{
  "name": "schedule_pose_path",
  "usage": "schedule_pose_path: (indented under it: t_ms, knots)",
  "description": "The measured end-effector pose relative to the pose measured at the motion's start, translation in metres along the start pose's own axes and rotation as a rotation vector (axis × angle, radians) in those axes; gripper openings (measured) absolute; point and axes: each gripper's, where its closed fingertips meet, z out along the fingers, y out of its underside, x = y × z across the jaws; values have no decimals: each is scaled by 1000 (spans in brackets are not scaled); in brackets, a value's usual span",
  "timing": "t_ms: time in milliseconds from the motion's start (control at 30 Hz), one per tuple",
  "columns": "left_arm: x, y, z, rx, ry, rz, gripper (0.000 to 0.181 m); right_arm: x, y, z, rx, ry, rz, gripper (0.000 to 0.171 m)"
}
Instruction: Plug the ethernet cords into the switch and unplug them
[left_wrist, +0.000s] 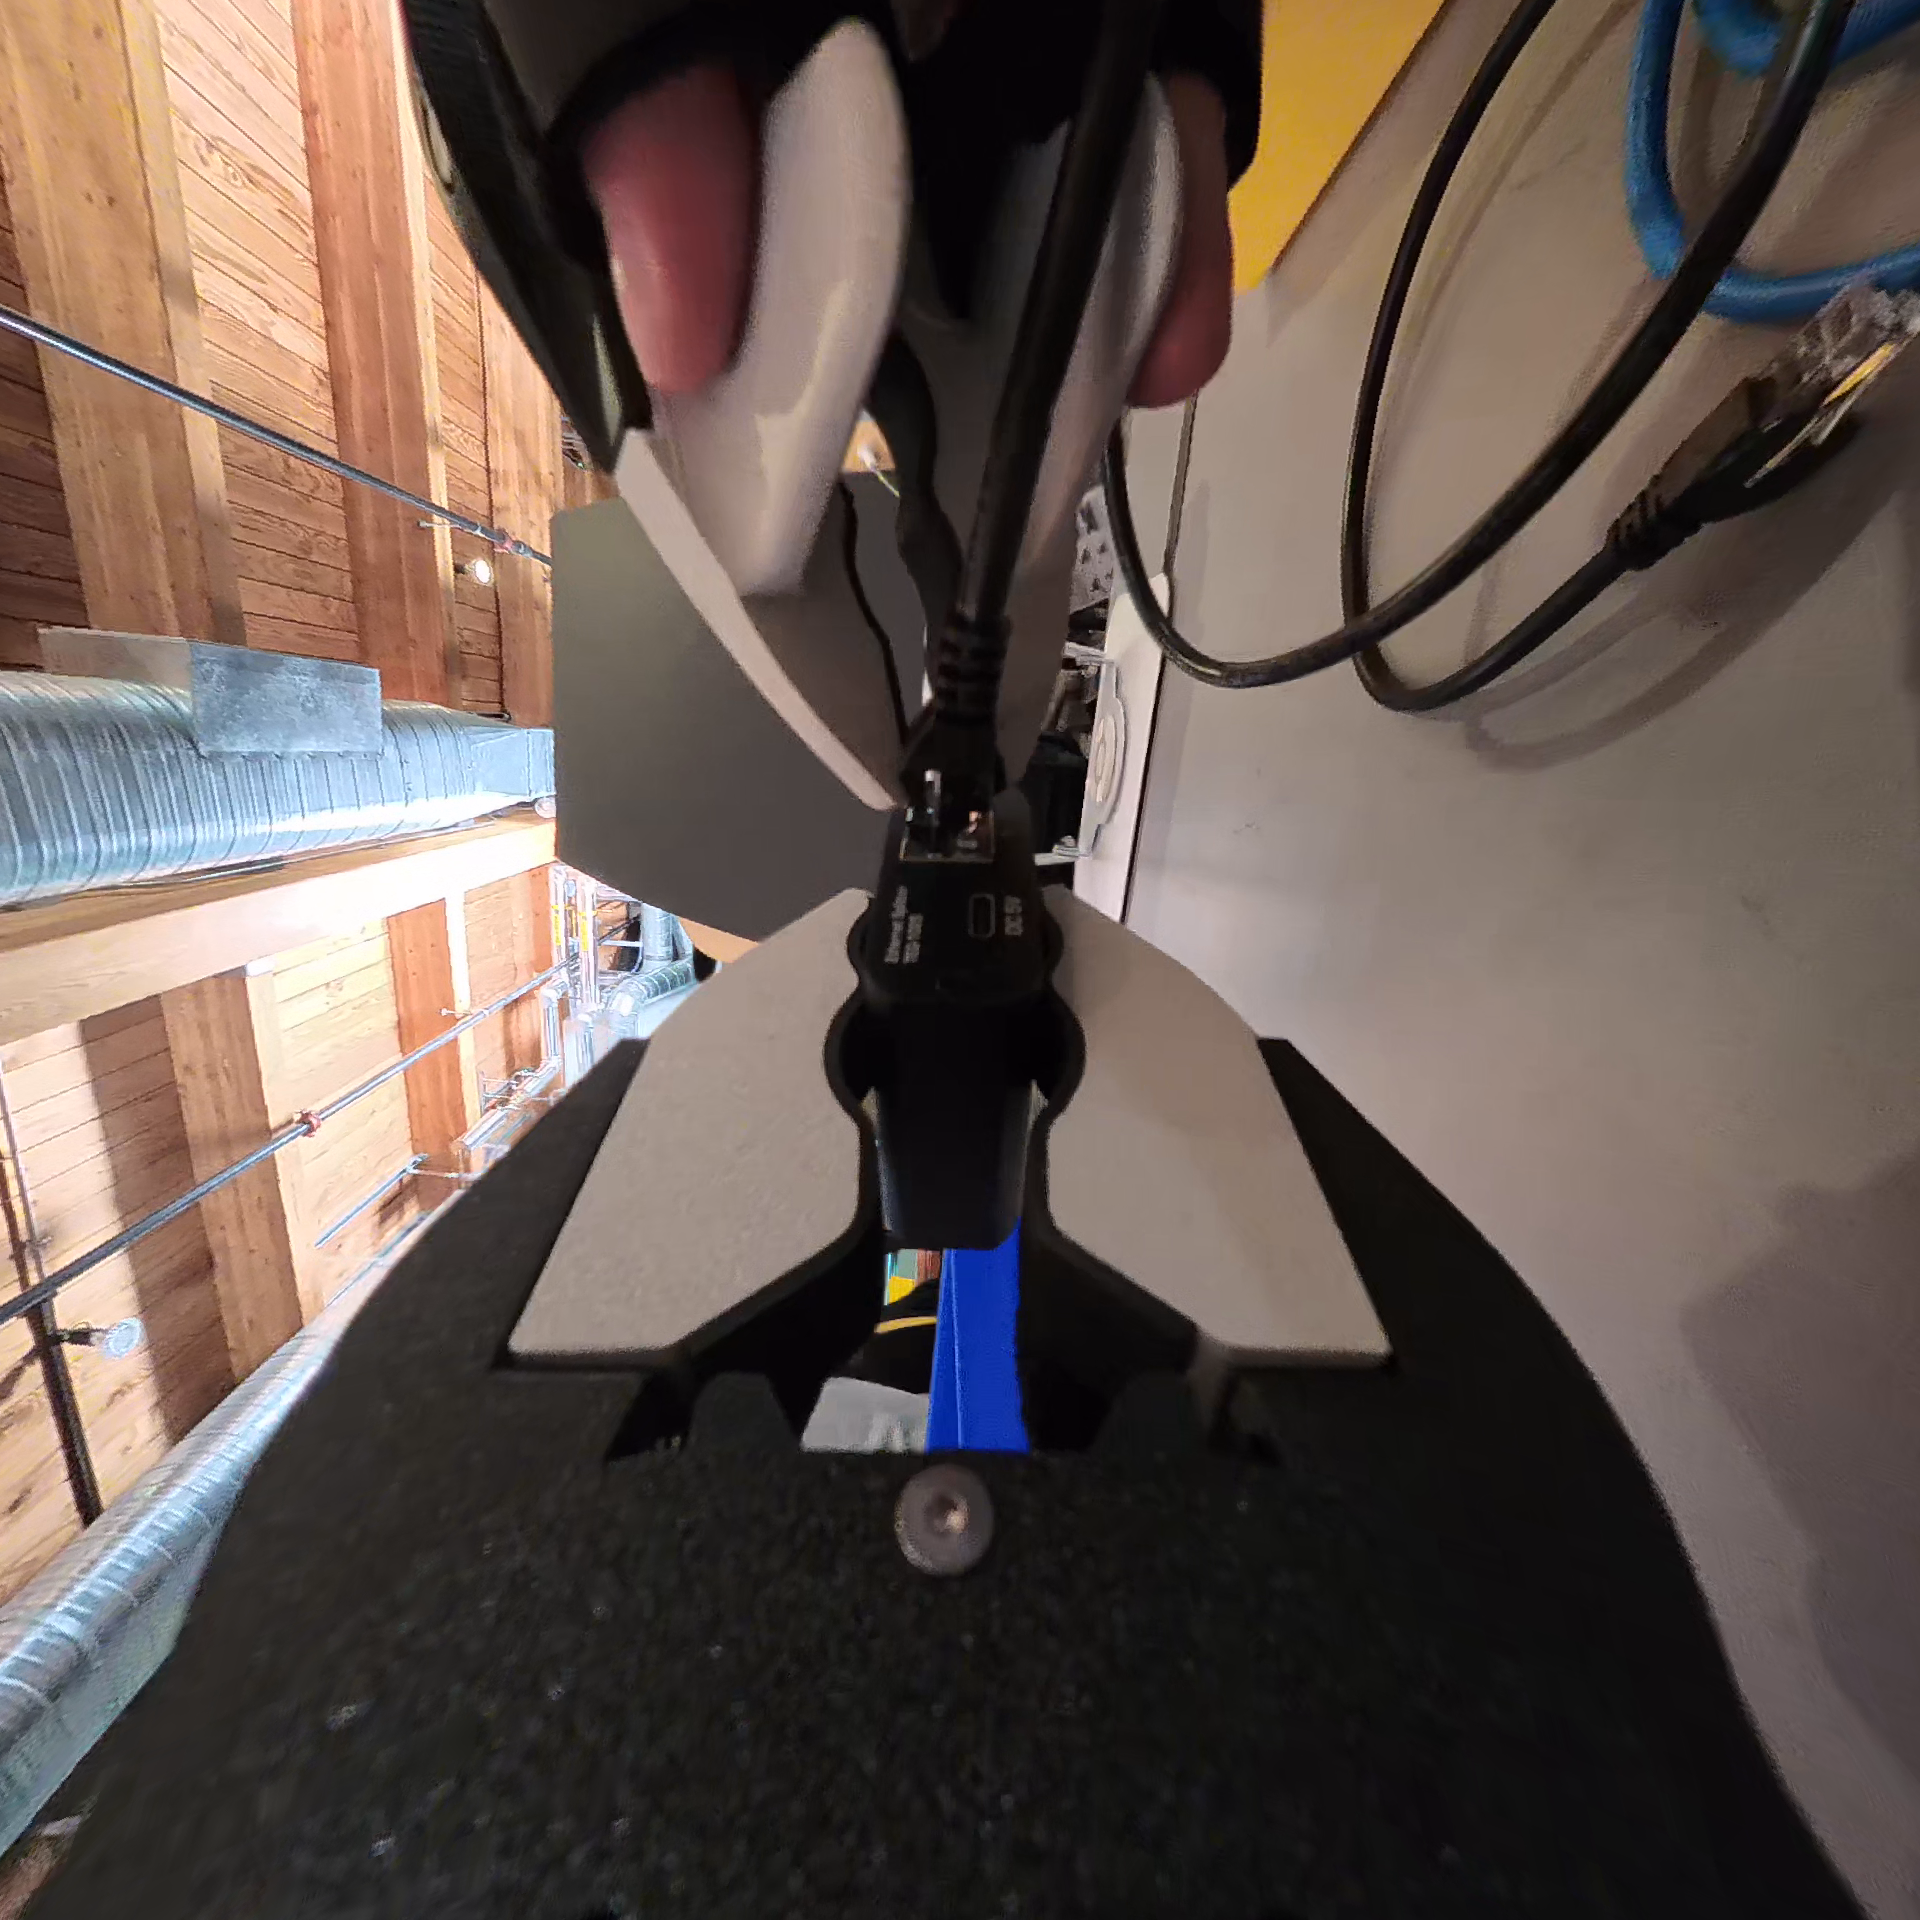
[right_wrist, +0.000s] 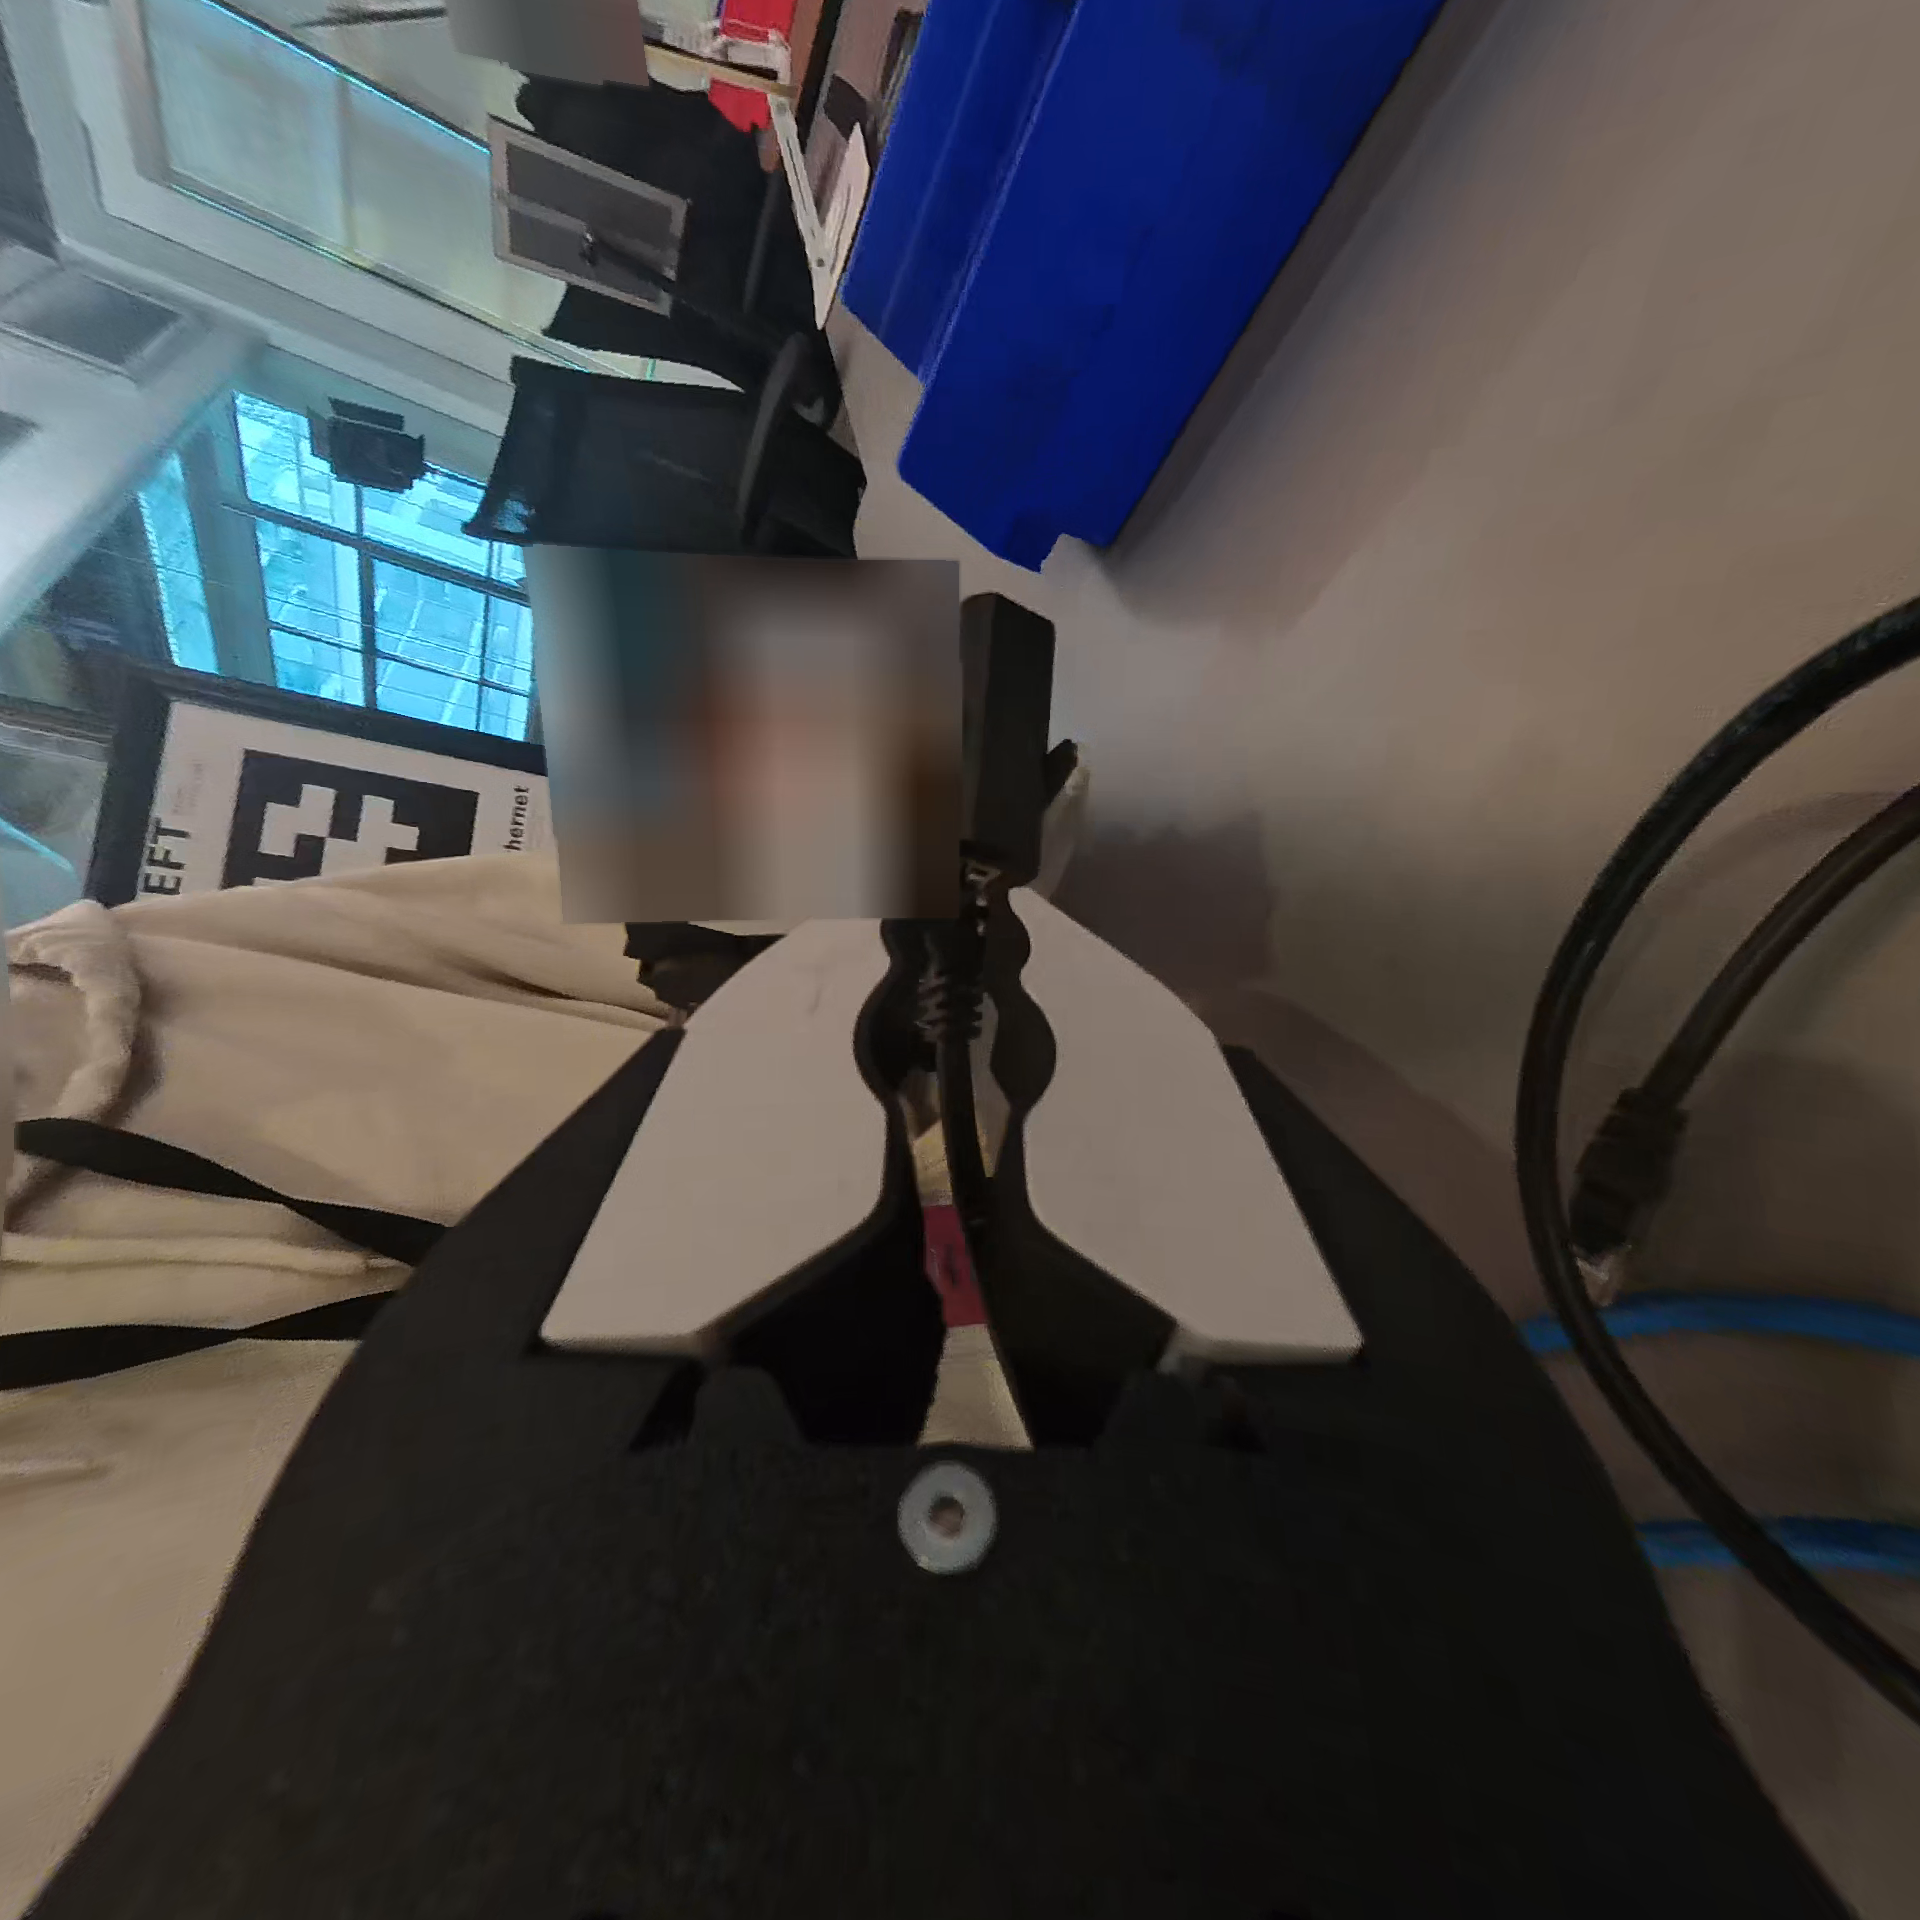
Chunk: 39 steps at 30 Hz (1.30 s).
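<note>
Between the left claw (left_wrist: 951, 997) tips, black switch (left_wrist: 951, 1039) clamped, right claw (right_wrist: 956, 997) pinching plugged black cord (right_wrist: 961, 1122)

Each handheld tool has the same build. The left gripper (left_wrist: 951, 935) has a broad black body with a grainy, speckled surface that fills the lower part of its view, and a single silver socket-head screw (left_wrist: 943, 1523) sits on its centre line. Two pale grey, flat fingers (left_wrist: 717, 1132) taper forward from black mounts, their inner edges cut in scalloped notches. The right gripper (right_wrist: 961, 935) shows the same black textured body, a matching silver screw (right_wrist: 944, 1519) and pale grey fingers (right_wrist: 758, 1132) with wavy inner edges. In the left wrist view the hand (left_wrist: 675, 208) wears a black fingerless glove.
</note>
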Motion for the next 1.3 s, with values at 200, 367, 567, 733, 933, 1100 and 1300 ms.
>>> schedule_pose_path:
  t_ms: [200,367,567,733,933,1100,1300]
  knots:
    - [5,4,6,-21,11,38,25,7,-5,1,43,-13,33,12]
    - [11,12,8,-36,58,16,24,10,-11,-1,75,251,-380,14]
    - [10,15,10,-55,79,-15,25,11,-8,6,15,549,-812,23]
    - [16,19,12,-77,95,7,25,23,-11,5,-9,695,-853,13]
    - [23,17,13,-79,151,-1,25,23,-2,1,-11,636,-790,13]
    - [30,1,6,-28,224,-59,26,20,13,-7,-36,514,-717,13]
    - [50,104,16,-369,345,-187,26,23,-7,-91,184,461,-529,12]
